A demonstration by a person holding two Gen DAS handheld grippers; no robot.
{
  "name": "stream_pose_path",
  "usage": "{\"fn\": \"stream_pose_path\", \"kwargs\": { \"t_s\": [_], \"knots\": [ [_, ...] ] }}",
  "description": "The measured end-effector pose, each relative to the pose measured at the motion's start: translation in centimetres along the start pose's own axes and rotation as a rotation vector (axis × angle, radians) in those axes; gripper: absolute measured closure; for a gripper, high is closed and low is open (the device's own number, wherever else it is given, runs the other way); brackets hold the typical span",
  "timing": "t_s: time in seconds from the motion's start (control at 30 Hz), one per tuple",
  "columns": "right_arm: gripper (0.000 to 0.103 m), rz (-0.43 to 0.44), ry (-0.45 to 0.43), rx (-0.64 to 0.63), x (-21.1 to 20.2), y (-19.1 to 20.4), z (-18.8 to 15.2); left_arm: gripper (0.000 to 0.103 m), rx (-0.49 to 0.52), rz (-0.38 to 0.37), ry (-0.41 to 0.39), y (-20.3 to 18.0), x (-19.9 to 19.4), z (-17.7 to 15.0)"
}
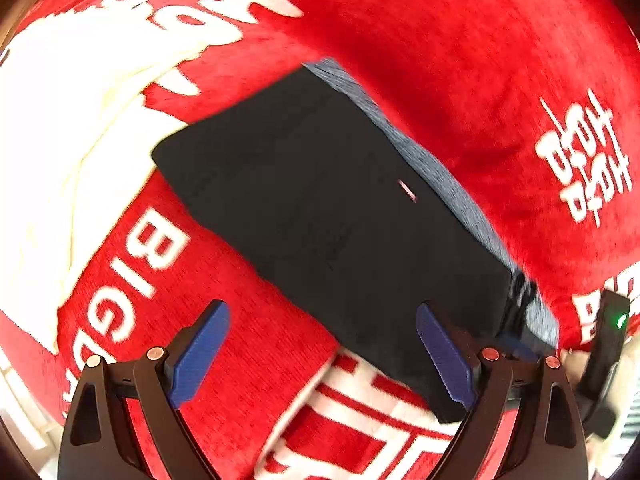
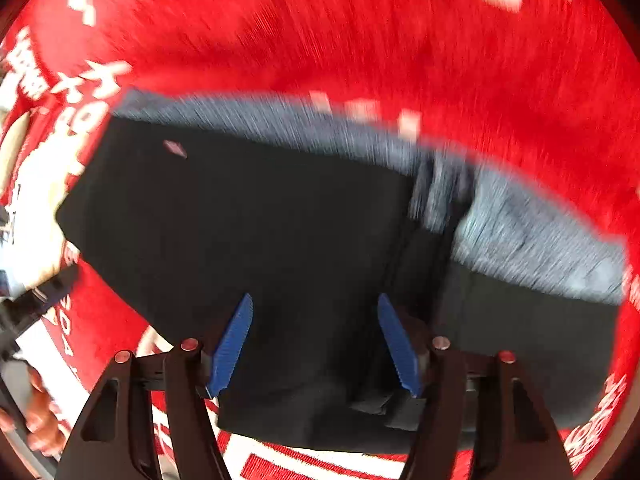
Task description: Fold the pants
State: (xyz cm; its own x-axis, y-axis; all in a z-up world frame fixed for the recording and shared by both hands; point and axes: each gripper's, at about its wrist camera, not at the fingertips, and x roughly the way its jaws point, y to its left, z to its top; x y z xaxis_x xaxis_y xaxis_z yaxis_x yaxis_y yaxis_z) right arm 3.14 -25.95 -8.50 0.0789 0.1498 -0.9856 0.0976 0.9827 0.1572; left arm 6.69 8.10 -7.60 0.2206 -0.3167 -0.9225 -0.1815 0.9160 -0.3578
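Red plush cloth w/ white lettering covers the whole surface in both views; a white printed patch fills the far-left in the left wrist view. Black pants lie flat, folded, mid-cloth, w/ a grey heathered layer along their far edge. Left tool spread wide, holding nothing, its right finger over the pants' near corner; right tool also apart & empty, right above the pants, view motion-blurred, and only here a hand shows at near-left.
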Motion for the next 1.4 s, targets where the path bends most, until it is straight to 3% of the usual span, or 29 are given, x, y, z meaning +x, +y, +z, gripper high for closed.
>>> {"fn": "stream_pose_path", "kwargs": {
  "t_s": [0.07, 0.27, 0.5, 0.73, 0.9, 1.13, 1.2, 1.27, 1.33, 1.4],
  "knots": [
    [0.031, -0.004, -0.046, -0.029, -0.3, 0.4, -0.5, 0.008, -0.032, -0.028, -0.002, 1.0, 0.6, 0.5],
    [0.023, -0.093, -0.042, -0.156, 0.5, 2.6, -1.2, 0.008, -0.112, -0.191, 0.01, 2.0, 2.9, 1.3],
    [0.022, -0.112, -0.058, -0.177, 1.0, 2.8, -2.0, 0.008, -0.144, -0.338, -0.026, 2.3, 4.2, 2.1],
    [0.022, -0.1, -0.058, -0.157, 0.7, 2.9, -1.7, 0.004, -0.191, -0.418, -0.076, 2.6, 4.3, 2.4],
    [0.022, -0.085, -0.057, -0.144, 1.0, 3.0, -1.1, 0.004, -0.189, -0.588, -0.115, 1.9, 3.2, 3.8],
    [0.022, -0.06, -0.071, -0.153, 0.7, 2.4, -1.4, 0.004, -0.205, -0.463, -0.099, 1.3, 5.5, 5.1],
    [0.022, -0.058, -0.078, -0.151, 0.7, 2.3, -1.5, 0.006, -0.189, -0.391, -0.092, 0.4, 5.6, 5.3],
    [0.022, -0.058, -0.082, -0.146, 0.6, 2.2, -1.6, 0.017, -0.171, -0.301, -0.095, -0.5, 5.6, 5.3],
    [0.022, -0.05, -0.087, -0.132, 0.5, 2.0, -1.5, 0.057, -0.131, -0.168, -0.094, -1.2, 5.6, 5.3],
    [0.021, -0.037, -0.086, -0.111, 0.2, 1.6, -1.3, 0.072, -0.104, -0.095, -0.09, -1.4, 5.6, 5.3]
  ]
}}
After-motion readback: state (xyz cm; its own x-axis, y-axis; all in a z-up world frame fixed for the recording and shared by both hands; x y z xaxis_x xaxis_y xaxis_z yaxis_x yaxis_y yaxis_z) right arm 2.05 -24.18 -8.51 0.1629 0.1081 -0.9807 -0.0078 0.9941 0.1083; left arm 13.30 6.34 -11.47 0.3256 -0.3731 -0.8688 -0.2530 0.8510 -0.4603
